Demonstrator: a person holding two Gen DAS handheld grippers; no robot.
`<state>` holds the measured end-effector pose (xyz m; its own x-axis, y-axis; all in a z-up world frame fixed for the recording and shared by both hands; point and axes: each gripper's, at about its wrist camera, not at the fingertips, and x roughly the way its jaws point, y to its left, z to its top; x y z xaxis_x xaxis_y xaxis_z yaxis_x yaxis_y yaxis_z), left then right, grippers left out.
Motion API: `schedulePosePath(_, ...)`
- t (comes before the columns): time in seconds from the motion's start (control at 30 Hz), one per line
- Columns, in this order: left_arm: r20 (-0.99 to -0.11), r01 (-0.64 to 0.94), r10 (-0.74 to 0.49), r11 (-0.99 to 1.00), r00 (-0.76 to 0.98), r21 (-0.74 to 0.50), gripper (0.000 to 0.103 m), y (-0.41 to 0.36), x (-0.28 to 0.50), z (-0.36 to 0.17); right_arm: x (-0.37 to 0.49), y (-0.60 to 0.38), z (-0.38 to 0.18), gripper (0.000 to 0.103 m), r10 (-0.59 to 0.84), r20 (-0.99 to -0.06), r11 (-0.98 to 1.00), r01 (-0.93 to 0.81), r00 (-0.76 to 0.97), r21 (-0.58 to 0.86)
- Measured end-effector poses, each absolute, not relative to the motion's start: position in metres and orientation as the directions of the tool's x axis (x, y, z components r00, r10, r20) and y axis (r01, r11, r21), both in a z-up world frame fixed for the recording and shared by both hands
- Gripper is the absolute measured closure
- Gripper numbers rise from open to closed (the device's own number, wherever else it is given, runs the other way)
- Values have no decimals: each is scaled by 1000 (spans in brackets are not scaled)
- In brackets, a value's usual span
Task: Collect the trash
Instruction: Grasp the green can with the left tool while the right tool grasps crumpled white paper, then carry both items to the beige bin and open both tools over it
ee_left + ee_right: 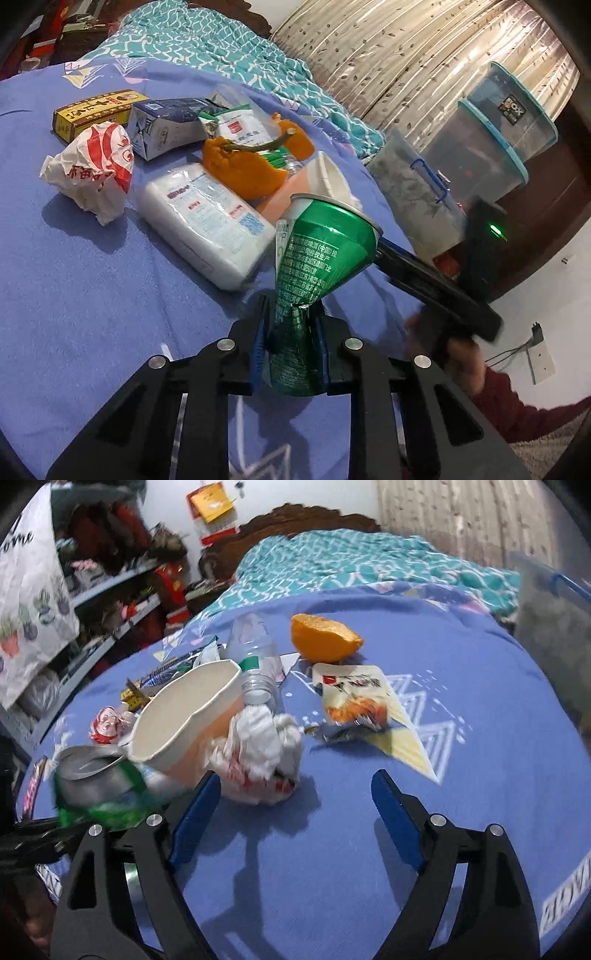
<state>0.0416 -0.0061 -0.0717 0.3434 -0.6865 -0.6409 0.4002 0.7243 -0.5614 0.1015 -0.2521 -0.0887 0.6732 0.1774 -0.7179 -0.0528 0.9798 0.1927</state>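
Near room: bare blue bedspread (332,849) under the right gripper (295,794).
Right gripper: spread wide, empty, crumpled wrapper (258,753) just beyond.
Left gripper (290,334): clenched on crushed green can (314,258).
Far: trash pile, orange half (323,638).

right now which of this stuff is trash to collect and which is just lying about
Trash to collect:
- crushed green can, pinched in the left claw
- crumpled white wrapper, just ahead of the open right claw
- paper cup
- empty plastic bottle
- orange peel
- snack packet

Just lying about:
- blue blanket
- teal quilt
- stacked clear storage boxes
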Motion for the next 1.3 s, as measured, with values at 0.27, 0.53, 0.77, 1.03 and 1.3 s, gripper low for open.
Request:
schedulePosePath(0.27, -669, 453, -664, 735, 334, -504, 83, -30, 28, -57, 83, -257, -94, 67, 307, -695, 951, -183, 650, 248)
schedulePosePath(0.53, -726, 546, -648, 704, 233, -453, 83, -112, 42, -57, 18, -354, -91, 67, 199, -653, 951, 16, 730, 308)
schedulePosePath(0.77, -760, 659, -635, 632, 138, -409, 83, -241, 69, -60, -24, -468, -93, 67, 41, -632, 901, 245, 774, 359)
schedulePosePath(1.03, -777, 792, -629, 489, 30, -365, 83, -416, 72, -60, -56, -590, -102, 67, -171, -625, 801, 477, 762, 362)
schedulePosePath(1.3, -786, 830, -616, 460, 44, -315, 38, -518, 65, -64, -73, -641, -107, 32, -298, -607, 685, 608, 737, 402)
